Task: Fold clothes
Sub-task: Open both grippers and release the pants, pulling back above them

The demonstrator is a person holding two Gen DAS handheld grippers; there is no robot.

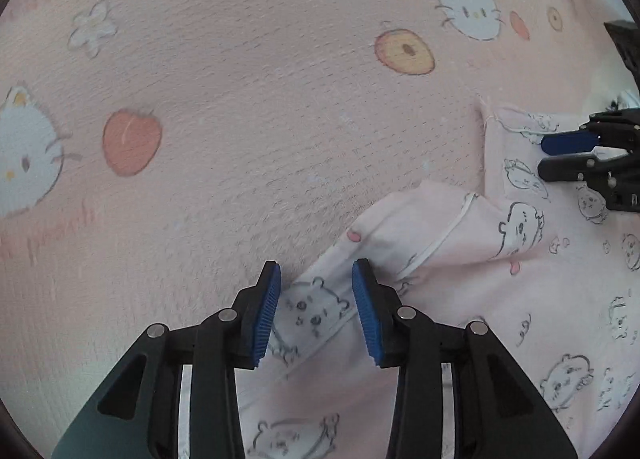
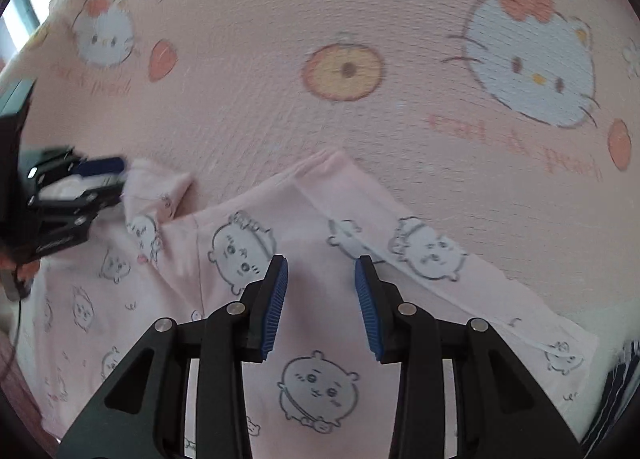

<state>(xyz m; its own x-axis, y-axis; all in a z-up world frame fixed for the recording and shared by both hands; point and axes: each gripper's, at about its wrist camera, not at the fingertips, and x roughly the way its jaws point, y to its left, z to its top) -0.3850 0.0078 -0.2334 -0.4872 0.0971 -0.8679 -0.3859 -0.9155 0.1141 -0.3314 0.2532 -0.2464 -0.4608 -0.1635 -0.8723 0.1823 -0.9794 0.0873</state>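
A pale pink garment (image 1: 520, 299) printed with little cartoon animals lies partly folded on a pink bedspread (image 1: 260, 79). My left gripper (image 1: 316, 271) hovers over the garment's left corner, where a folded sleeve (image 1: 316, 315) runs beneath the gap; the blue pads stand apart and do not press it. My right gripper (image 2: 320, 263) is open above the garment's upper edge (image 2: 320, 219), nothing pinched. Each gripper shows in the other's view: the right one (image 1: 560, 155) at the far right edge, the left one (image 2: 116, 179) at the far left by a turned-up corner.
The bedspread (image 2: 360, 19) carries white cat faces, peaches and flowers and stretches beyond the garment on all far sides. A dark striped cloth (image 2: 616, 399) peeks in at the lower right of the right wrist view. A window or bright opening (image 2: 24, 3) sits top left.
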